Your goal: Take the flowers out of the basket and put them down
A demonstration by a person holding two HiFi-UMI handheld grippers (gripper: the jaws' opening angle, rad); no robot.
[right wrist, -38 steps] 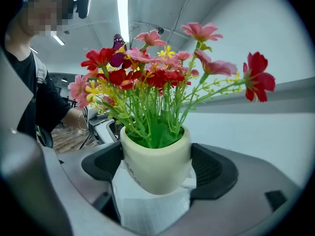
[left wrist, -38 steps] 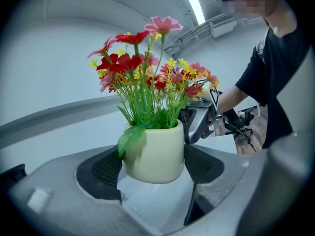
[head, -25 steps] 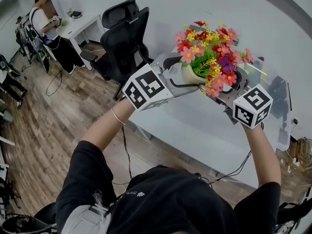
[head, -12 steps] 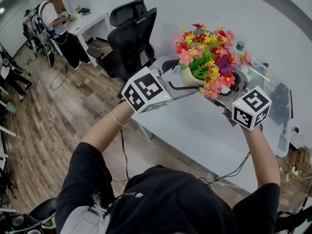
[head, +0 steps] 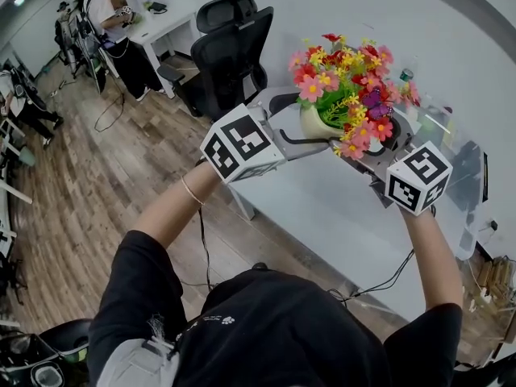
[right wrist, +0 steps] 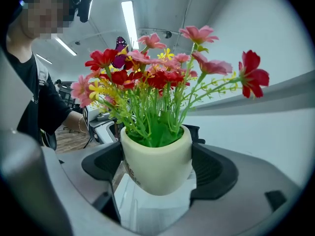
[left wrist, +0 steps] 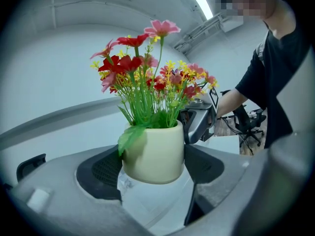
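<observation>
- Holding a small cream pot (head: pixel 313 124) up in the air, over the near part of a long white counter (head: pixel 322 208).
- Clenched on one side of the pot with the left hand-held gripper (left wrist: pixel 155 170), both dark ribbed pads (left wrist: pixel 104 173) pressed against the cream wall.
- Clenched on the pot from the opposite side with the right hand-held gripper (right wrist: pixel 157 168), jaws pressed onto the wall in the same way.
- Facing each other across the pot, with a black-and-white marker cube on each: left cube (head: pixel 242 145), right cube (head: pixel 419 177).
- Filled with flowers (head: pixel 347 87): pink, red and small yellow blooms on green stems, standing roughly upright and spreading wider than the pot.
- Drooping over the pot's rim, one broad green leaf (left wrist: pixel 129 139).
- Tucked among the blooms, a purple butterfly ornament (head: pixel 372 99).
- Seen from above: two bare forearms reaching forward from black sleeves, with a thin bracelet (head: pixel 191 192) on the left wrist.
- Beyond the counter's left end, a black office chair (head: pixel 230 55) on a wood-plank floor (head: pixel 97 184).
- Far off at the top left, another person (head: pixel 109 6) at a white desk (head: pixel 165 27).
</observation>
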